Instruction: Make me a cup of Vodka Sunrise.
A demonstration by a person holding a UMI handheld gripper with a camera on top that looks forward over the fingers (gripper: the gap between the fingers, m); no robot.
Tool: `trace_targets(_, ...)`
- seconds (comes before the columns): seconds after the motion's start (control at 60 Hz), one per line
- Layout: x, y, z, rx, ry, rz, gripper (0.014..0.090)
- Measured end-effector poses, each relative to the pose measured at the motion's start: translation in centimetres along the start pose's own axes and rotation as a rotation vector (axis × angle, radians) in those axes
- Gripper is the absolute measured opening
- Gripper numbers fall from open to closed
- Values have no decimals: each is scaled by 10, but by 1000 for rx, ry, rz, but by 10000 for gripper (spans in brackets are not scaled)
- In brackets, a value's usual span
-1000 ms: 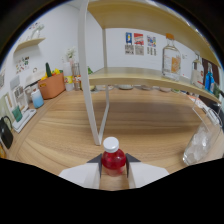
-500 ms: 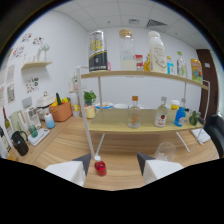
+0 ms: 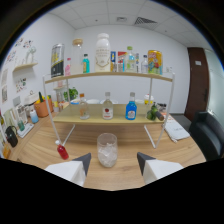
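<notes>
Glass (image 3: 107,149) just ahead of gripper (image 3: 114,161), spread wide, empty; shelf (image 3: 107,120) beyond.

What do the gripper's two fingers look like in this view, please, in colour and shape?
The gripper shows two pale, whitish fingers with dark wedge-shaped tips that taper to points facing each other. No cables, markings, hand or sleeve are visible; the rest of the tool is lost in black below.

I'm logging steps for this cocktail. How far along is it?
Done: a glass with ice stands on the table just ahead of the open, empty gripper, and a small red bottle stands on the table beside the rack. Nothing is in hand. Left: no coloured liquid shows in the glass, and the shelf bottles remain on the rack.
</notes>
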Motion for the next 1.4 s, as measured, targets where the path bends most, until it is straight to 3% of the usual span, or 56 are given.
trace_targets(0.267,82,-150,-4,191,47,51,868)
trace_targets(0.467,132,-246,23,317,58,64,857)
trace_targets(0.8,152,-276,99,261,31,40,815)
trace_targets(0.967,149,-277,109,254,23,32,538)
trace_targets(1.233,150,-277,106,250,40,68,509)
trace_targets(1.4,148,-287,77,300,66,41,504)
